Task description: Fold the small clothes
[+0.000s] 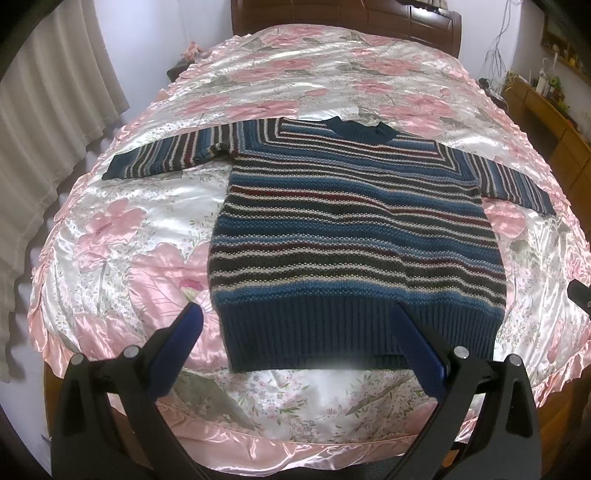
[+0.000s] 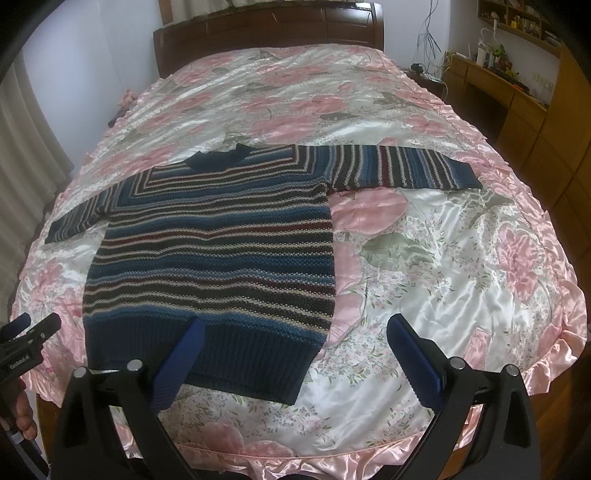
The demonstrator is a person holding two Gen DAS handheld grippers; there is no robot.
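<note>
I am holding both grippers above the near edge of the bed, and neither is touching anything; the left gripper (image 1: 295, 310) is standing with its blue fingers (image 1: 417, 343) spread wide apart, empty, hovering over the sweater's ribbed hem; the right gripper (image 2: 295, 325) is likewise gaping wide, empty, its left finger over the hem's right part and its right finger over bare bedspread. The striped sweater (image 1: 351, 229) is lying flat on the pink floral satin bedspread (image 1: 122, 236), collar (image 1: 360, 129) pointing toward the dark wooden headboard (image 2: 266, 29), both sleeves stretched out sideways, hem nearest me; in the right wrist view it is sitting left of centre (image 2: 214, 251). At that view's left edge I am seeing the left gripper's tip (image 2: 31, 328) and part of a hand (image 2: 22, 417) below it. Curtains (image 1: 48, 129) are hanging on the left; a wooden desk (image 2: 498, 92) is standing on the right.
</note>
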